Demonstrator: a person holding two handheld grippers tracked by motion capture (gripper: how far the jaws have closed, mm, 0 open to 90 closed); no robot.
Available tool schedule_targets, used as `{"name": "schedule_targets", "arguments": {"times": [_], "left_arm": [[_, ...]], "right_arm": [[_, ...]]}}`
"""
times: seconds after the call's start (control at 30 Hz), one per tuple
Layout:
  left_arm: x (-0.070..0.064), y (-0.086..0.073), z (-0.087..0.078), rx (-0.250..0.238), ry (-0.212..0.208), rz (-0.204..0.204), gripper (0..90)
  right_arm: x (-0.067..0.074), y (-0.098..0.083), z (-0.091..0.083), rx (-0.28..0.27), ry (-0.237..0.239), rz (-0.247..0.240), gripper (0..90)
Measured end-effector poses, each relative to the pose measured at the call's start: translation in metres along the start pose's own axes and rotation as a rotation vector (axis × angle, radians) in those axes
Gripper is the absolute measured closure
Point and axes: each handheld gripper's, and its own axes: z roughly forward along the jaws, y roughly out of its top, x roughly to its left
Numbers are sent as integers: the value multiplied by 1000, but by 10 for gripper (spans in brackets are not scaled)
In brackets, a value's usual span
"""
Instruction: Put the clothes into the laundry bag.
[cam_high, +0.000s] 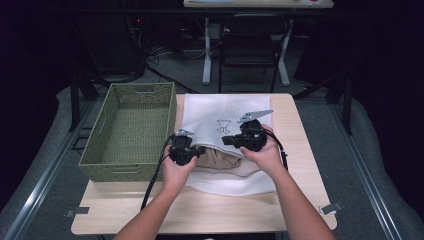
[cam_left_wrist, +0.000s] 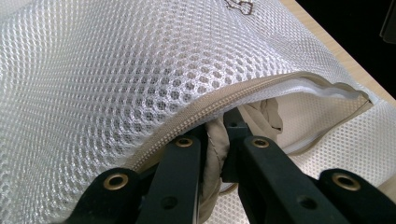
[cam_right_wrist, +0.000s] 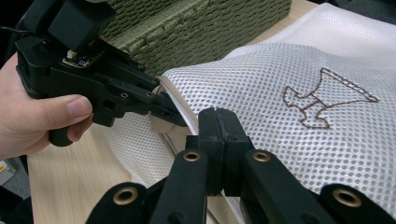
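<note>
A white mesh laundry bag (cam_high: 227, 117) lay flat on the wooden worktop (cam_high: 300, 200), just right of a green woven basket (cam_high: 131, 131), its zipped mouth (cam_left_wrist: 261, 91) standing open toward the person. A beige garment (cam_high: 225, 161) showed in that opening — part inside the bag, part bunched at its lip. A small brown outline figure (cam_right_wrist: 322, 100) was stitched on the bag's upper layer.

The left gripper (cam_high: 184, 149) sat at the near left corner of the opening, its fingers (cam_left_wrist: 184, 163) clenched on a fold of the beige garment just under the zipper edge, as the left gripper view showed. The right gripper (cam_high: 249, 135) was held over the middle of the bag, its fingers (cam_right_wrist: 219, 140) pressed tight together on the upper mesh layer at the zipper edge, lifting it clear of the lower layer. In the right gripper view the left gripper and the hand (cam_right_wrist: 32, 112) holding it appeared close by — near the basket's wall.

Both forearms came in from the near edge of the worktop. The basket held nothing visible.
</note>
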Motion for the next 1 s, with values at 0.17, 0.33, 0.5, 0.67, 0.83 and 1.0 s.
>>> {"name": "schedule_targets", "arguments": {"times": [0.17, 0.33, 0.5, 0.67, 0.83, 1.0], "left_arm": [[-1, 4, -3, -6, -2, 4, 879], [-2, 9, -8, -16, -6, 16, 878], [-6, 7, -9, -26, -8, 22, 878], [-3, -1, -2, -23, 4, 15, 878], [6, -2, 5, -36, 5, -24, 877], [7, -2, 12, -48, 4, -42, 877]], "right_arm": [[-4, 0, -3, -7, -6, 11, 897], [-7, -1, -6, -17, -12, 21, 896], [-10, -1, -10, -26, -18, 27, 896], [-12, -2, -13, -37, -21, 35, 897], [-12, -2, -11, -28, -20, 32, 896], [-3, -4, 2, 28, 36, -2, 779]]}}
